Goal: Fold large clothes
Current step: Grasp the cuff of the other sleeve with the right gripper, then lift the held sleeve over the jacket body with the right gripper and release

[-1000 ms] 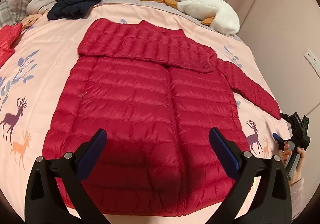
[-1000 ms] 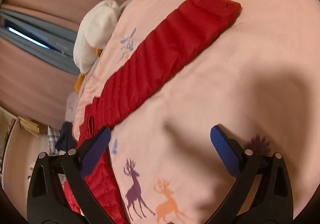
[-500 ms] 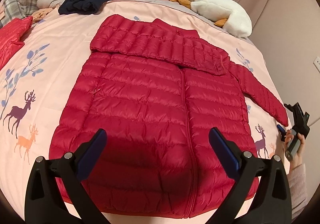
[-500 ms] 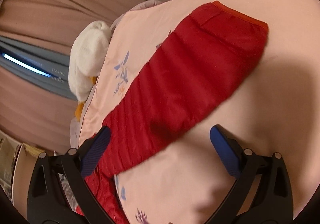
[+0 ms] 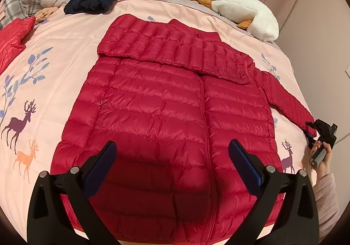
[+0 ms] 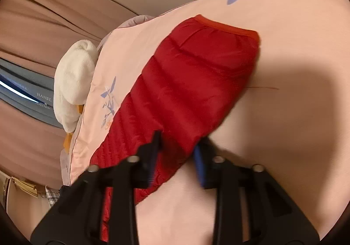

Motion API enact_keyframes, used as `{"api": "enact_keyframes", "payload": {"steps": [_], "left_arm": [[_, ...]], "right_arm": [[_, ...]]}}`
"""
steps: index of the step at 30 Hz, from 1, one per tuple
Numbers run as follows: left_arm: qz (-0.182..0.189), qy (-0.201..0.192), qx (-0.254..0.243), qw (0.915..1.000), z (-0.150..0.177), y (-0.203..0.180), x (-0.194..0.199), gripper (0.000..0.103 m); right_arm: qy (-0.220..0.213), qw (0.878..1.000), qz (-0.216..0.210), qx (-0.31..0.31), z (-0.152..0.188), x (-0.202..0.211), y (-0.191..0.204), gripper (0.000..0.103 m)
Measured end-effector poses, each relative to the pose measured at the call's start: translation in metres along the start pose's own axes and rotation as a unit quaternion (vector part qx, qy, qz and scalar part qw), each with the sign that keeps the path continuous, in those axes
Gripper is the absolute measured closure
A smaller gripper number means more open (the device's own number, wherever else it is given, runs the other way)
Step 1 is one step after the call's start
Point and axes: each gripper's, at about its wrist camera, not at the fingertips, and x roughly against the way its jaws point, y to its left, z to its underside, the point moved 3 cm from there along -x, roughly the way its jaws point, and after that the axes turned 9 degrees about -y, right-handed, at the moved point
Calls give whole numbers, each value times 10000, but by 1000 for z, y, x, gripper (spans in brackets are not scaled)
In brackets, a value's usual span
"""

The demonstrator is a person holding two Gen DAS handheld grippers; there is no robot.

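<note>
A red quilted down jacket (image 5: pixel 175 113) lies flat across the middle of the pink deer-print bed cover (image 5: pixel 54 74), one sleeve folded across its chest. The right gripper (image 6: pixel 178 153) pinches the other sleeve (image 6: pixel 196 83) near the bed's right edge. The left gripper (image 5: pixel 172 162) hovers over the hem, jaws wide apart.

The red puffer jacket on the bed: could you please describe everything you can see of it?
The red puffer jacket is quilted and slightly shiny, lying front up and zipped on the pink deer-print bedspread. One sleeve is folded across the chest below the collar; the other sleeve stretches outward, and the right tool is closed on it near the cuff. The left tool hovers open above the hem.
</note>
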Motion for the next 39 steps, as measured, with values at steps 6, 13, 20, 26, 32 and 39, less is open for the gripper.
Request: {"api": "enact_keyframes", "payload": {"steps": [6, 13, 20, 26, 32, 39], "left_arm": [[49, 45, 104, 9999, 3, 9, 2, 1], [128, 44, 430, 9990, 4, 27, 6, 1], [245, -42, 785, 9966, 5, 47, 13, 1], [421, -47, 1016, 9939, 2, 59, 15, 1], [734, 9, 1166, 9905, -5, 60, 11, 1], [1292, 115, 1515, 9799, -20, 54, -10, 1]], "right_arm": [[-274, 9990, -59, 348, 1, 18, 16, 99], [-985, 9711, -683, 2065, 22, 71, 118, 100], [-1021, 9152, -1457, 3615, 95, 111, 208, 100], [-641, 8633, -2031, 4576, 180, 125, 248, 100], [-297, 8004, -2247, 5550, 263, 130, 263, 100], [259, 7441, -2151, 6320, 340, 117, 249, 100]]}}
